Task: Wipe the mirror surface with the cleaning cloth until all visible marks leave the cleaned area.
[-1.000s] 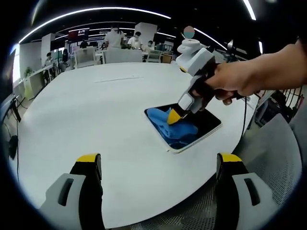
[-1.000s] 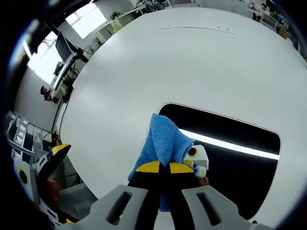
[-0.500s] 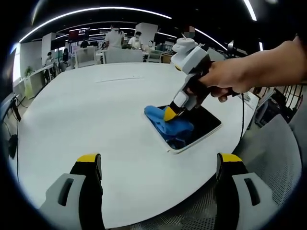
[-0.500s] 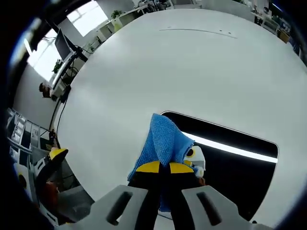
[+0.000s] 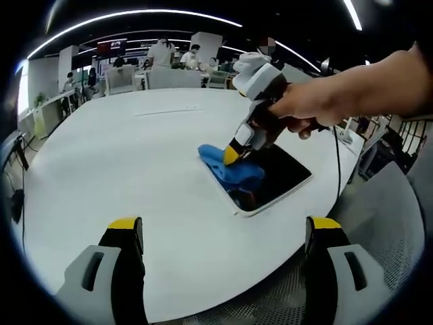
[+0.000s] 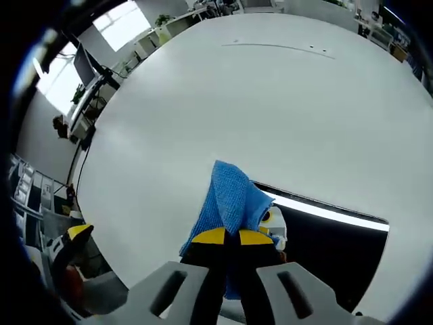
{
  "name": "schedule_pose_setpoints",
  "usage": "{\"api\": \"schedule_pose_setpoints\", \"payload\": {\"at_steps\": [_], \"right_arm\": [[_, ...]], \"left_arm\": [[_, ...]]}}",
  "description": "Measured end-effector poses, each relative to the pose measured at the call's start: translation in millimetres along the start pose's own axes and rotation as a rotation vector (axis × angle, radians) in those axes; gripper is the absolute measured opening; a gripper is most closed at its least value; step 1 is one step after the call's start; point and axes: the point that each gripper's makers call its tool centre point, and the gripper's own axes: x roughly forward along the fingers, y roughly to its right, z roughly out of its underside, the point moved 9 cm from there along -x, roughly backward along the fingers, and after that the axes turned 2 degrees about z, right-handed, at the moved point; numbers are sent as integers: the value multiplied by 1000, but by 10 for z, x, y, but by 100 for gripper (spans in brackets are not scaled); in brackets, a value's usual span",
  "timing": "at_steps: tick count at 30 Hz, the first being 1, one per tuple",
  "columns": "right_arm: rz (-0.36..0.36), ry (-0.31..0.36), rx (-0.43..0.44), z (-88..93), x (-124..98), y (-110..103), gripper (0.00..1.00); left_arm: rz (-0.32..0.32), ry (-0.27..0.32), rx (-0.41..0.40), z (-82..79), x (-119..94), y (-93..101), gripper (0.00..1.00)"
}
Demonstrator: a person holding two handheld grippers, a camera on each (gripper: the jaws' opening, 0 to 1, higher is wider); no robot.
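A dark rectangular mirror with a white rim lies flat on the round white table, near its right edge. A blue cleaning cloth rests on the mirror's left end and overhangs its rim. My right gripper, held by a hand, is shut on the cloth and presses it down. In the right gripper view the blue cloth rises from the shut yellow-tipped right gripper, with the mirror to the right reflecting a ceiling light strip. My left gripper hangs open over the table's near edge, holding nothing.
Several people and desks stand in the office beyond the table's far side. A grey mesh chair sits at the lower right. A cable hangs from the right gripper past the table edge. The left gripper's yellow tip peeks in at lower left.
The right gripper has dragged the cloth leftward along the mirror, to its left end and over the rim. More dark glass is uncovered on the right. The left gripper has stayed put.
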Motion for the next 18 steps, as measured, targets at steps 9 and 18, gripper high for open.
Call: {"api": "schedule_pose_setpoints", "payload": {"at_steps": [9, 18], "right_arm": [[-18, -5, 15, -112, 51, 58, 0], [-23, -14, -1, -153, 68, 58, 0]], "left_arm": [[5, 2, -8, 3, 0, 1, 99], [-2, -7, -8, 12, 1, -8, 99]]}}
